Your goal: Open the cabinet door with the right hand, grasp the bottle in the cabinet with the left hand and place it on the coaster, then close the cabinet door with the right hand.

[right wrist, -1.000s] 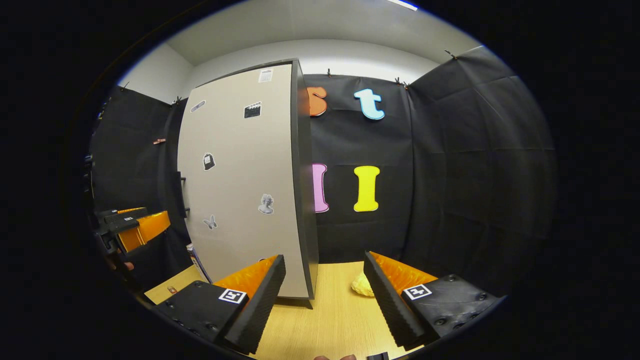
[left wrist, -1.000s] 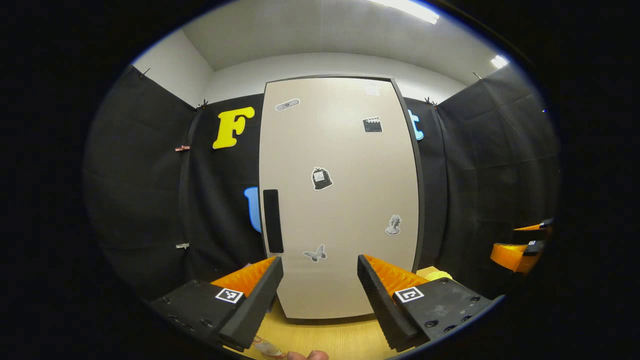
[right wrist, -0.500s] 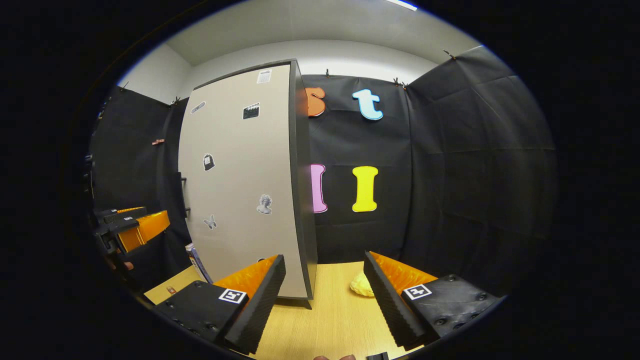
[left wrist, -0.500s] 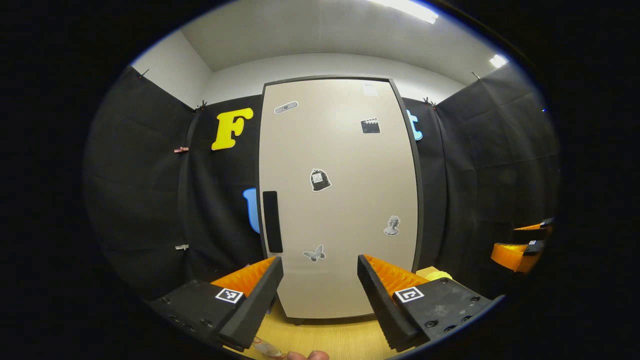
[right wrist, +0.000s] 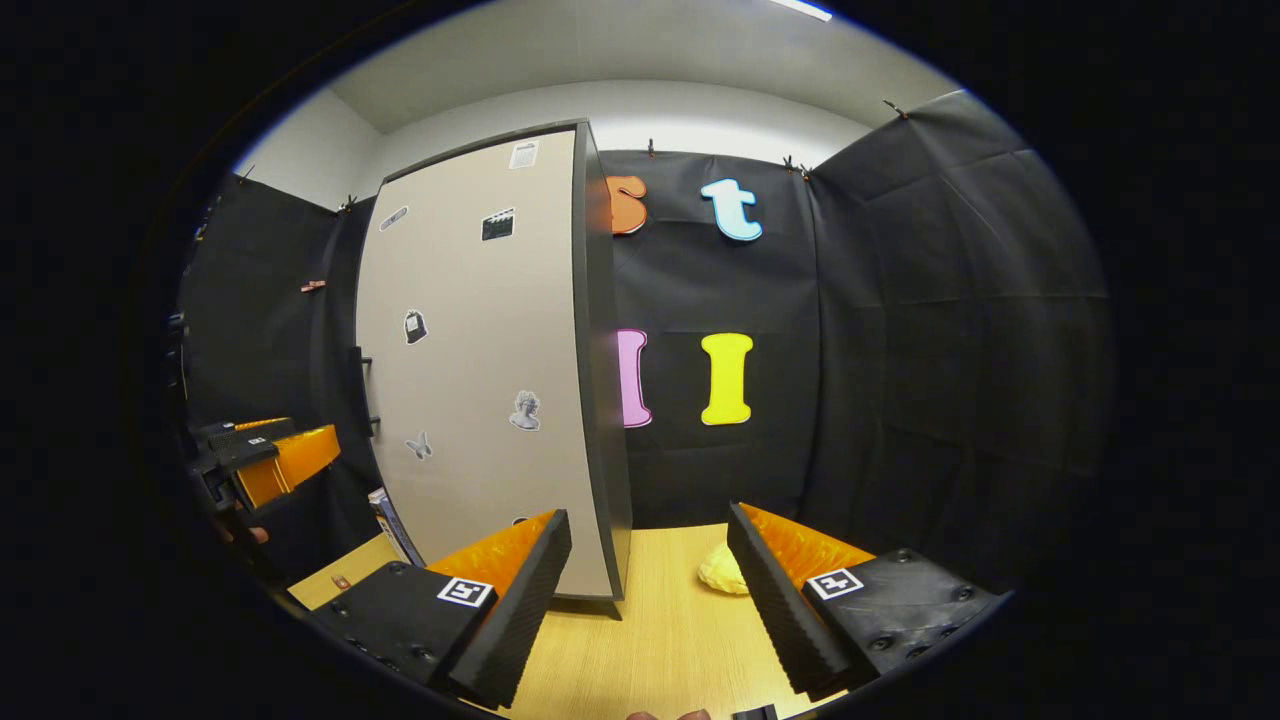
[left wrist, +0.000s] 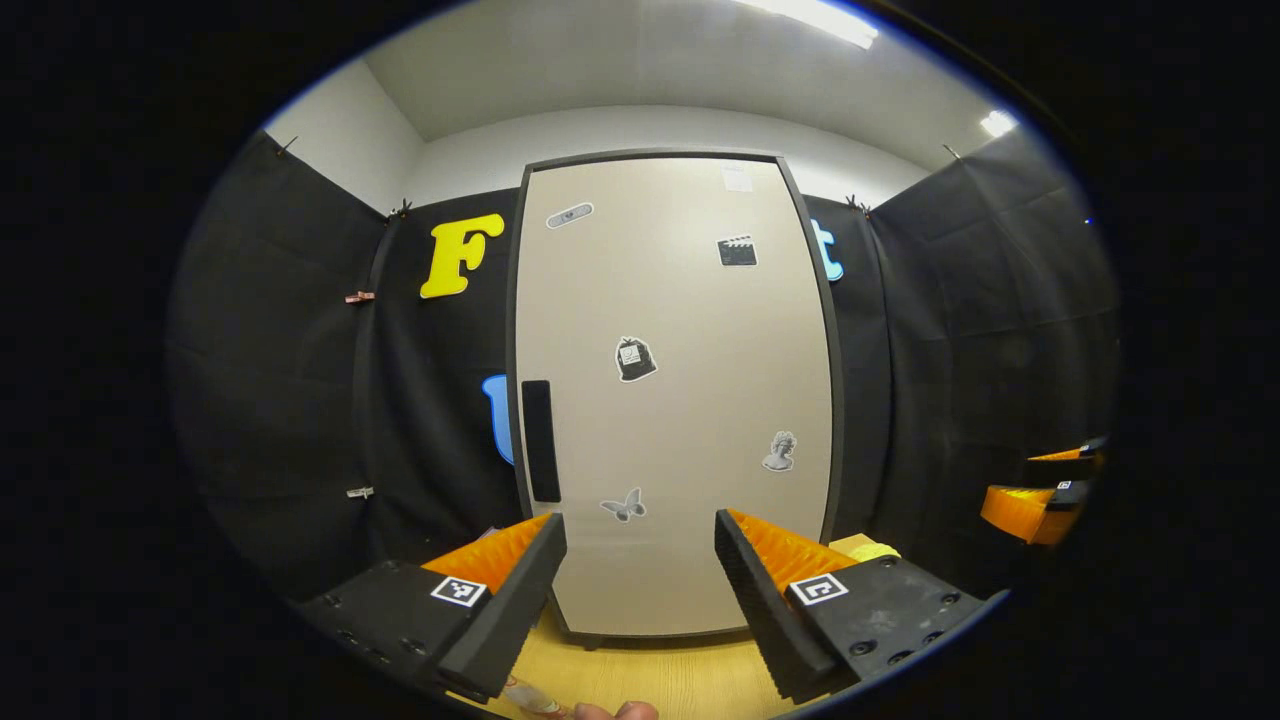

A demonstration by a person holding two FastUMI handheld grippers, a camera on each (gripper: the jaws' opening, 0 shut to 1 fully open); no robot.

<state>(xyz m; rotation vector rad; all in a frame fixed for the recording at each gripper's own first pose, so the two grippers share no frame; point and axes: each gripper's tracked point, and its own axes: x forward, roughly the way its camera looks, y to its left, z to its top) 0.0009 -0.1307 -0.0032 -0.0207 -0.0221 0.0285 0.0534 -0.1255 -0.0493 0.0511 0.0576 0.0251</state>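
The cabinet door (left wrist: 670, 400) is closed, its dark handle (left wrist: 539, 440) at the left edge, stickers scattered over its pale front. The cabinet stands on the wooden table (right wrist: 660, 640). The left tongs (left wrist: 640, 580) are spread and empty, facing the door. The right tongs (right wrist: 650, 590) are also spread and empty, off the cabinet's right corner, with a yellow coaster (right wrist: 722, 570) just beyond them.

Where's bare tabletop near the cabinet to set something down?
Bare table lies right of the cabinet, between its corner and the yellow coaster. Left of the cabinet it is crowded: a book-like item leans there beside the left gripper.
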